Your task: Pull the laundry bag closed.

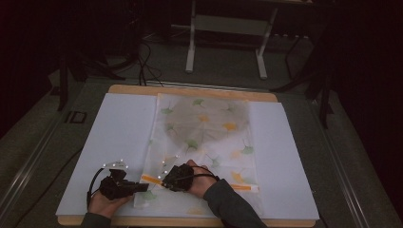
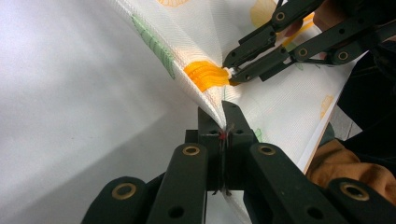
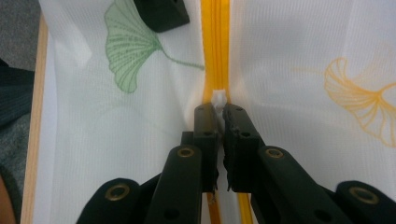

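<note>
Mesh bag (image 1: 204, 142): white, printed with ginkgo leaves, lying flat on the white sheet (image 1: 119, 142) that covers my bench (image 1: 190, 90); something dark shows through its far half
Zipper (image 3: 215, 46): orange, running across the bag's near end
My left tool (image 2: 223, 122): jaws pressed together on the bag's near left edge, lifting a fold of mesh
My right tool (image 3: 216, 114): jaws clamped on the white zipper pull (image 3: 219, 97), on the orange band
Spacing: both tools near each other, left of the bag's middle
</note>
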Tool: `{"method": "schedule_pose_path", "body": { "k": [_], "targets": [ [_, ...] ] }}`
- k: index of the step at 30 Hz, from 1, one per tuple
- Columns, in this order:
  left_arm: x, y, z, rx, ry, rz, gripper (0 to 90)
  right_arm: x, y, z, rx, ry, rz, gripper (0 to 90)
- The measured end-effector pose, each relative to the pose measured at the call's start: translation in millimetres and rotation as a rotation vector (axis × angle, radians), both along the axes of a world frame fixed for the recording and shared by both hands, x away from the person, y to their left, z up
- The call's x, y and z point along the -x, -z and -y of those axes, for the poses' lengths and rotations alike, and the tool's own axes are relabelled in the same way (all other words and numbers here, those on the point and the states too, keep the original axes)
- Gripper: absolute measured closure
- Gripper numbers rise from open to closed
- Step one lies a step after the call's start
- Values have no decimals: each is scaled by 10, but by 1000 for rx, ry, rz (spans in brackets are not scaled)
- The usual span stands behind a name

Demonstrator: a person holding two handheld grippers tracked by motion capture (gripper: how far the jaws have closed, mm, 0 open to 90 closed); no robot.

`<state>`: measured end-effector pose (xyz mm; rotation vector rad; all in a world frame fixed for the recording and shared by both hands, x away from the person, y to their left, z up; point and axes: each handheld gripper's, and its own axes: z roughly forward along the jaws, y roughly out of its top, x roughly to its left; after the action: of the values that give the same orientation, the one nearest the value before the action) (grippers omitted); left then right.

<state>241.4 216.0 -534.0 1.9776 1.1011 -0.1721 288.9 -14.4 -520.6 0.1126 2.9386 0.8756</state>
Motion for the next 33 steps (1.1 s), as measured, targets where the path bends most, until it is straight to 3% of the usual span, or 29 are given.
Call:
{"method": "schedule_pose_path", "body": {
  "k": [33],
  "targets": [
    [8, -11, -15, 5, 0, 4, 884, 17, -11, 179, 17, 8, -2, 850]
  ]
}}
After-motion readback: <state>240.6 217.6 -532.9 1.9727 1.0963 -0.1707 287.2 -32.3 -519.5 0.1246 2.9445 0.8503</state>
